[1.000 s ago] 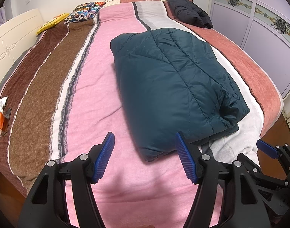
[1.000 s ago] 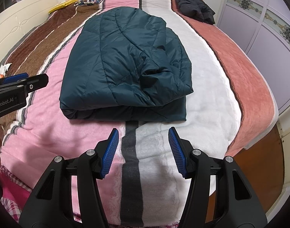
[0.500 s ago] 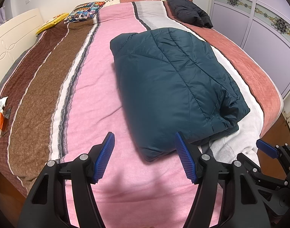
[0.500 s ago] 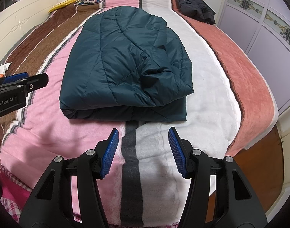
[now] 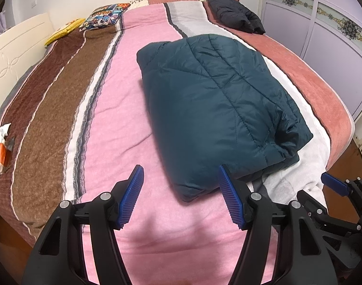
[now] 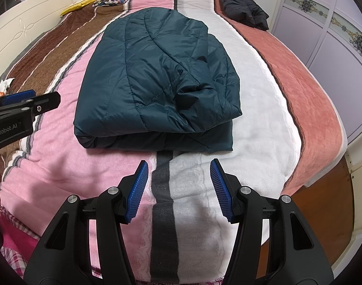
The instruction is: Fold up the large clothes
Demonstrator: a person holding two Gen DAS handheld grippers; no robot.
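A dark teal quilted puffer jacket lies folded into a thick bundle on the striped bedspread; a crumpled sleeve end bulges at its near right corner. In the left wrist view my left gripper hovers open above the pink stripe, just short of the jacket's near left corner, nothing between its blue pads. The right wrist view shows the jacket with its folded edge facing me. My right gripper stands open over the white and dark stripes, a little short of that edge, holding nothing.
A black jacket lies at the far right corner of the bed. Patterned pillows sit at the head, an orange and white packet at the left edge. Lilac wardrobe doors stand close on the right, bare wooden floor below them.
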